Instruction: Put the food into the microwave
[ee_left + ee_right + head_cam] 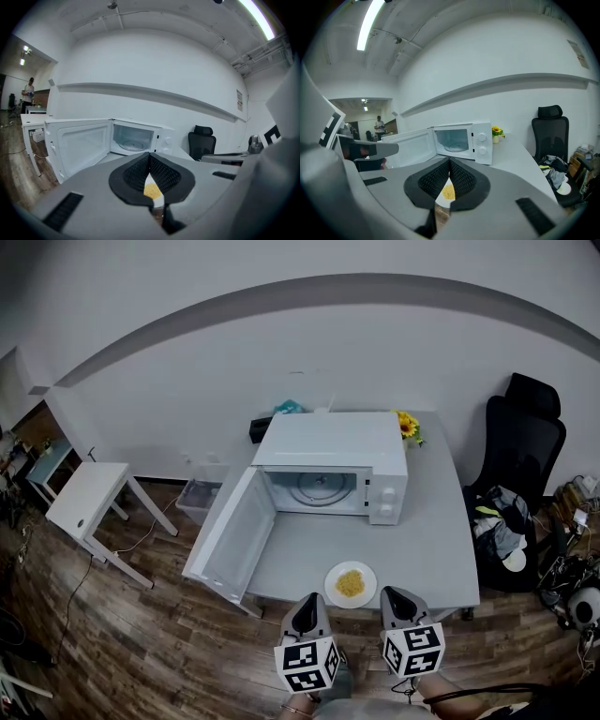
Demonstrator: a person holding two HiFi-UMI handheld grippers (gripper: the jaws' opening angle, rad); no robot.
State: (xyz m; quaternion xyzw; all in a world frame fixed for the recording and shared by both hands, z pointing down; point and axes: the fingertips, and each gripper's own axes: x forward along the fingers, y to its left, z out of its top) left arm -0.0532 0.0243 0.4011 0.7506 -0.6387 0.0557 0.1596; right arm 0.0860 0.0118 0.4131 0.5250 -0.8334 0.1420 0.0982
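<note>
A white microwave (pixel 333 460) stands at the back of the grey table (pixel 441 559). Its door (pixel 230 535) hangs wide open to the left, and the glass turntable (pixel 322 487) inside is bare. A white plate of yellow food (pixel 350 584) lies near the table's front edge. My left gripper (pixel 305 604) and right gripper (pixel 396 596) hover just in front of that edge, on either side of the plate, both shut and holding nothing. In each gripper view the food (pixel 152 190) (pixel 448 192) shows below the closed jaw tips, with the microwave (pixel 136 138) (pixel 461 140) beyond.
A vase of sunflowers (pixel 407 425) stands at the microwave's right rear corner. A black office chair (pixel 520 442) and a bag with clutter (pixel 497 512) are to the table's right. A small white side table (pixel 89 498) and a plastic bin (pixel 199 498) are at the left.
</note>
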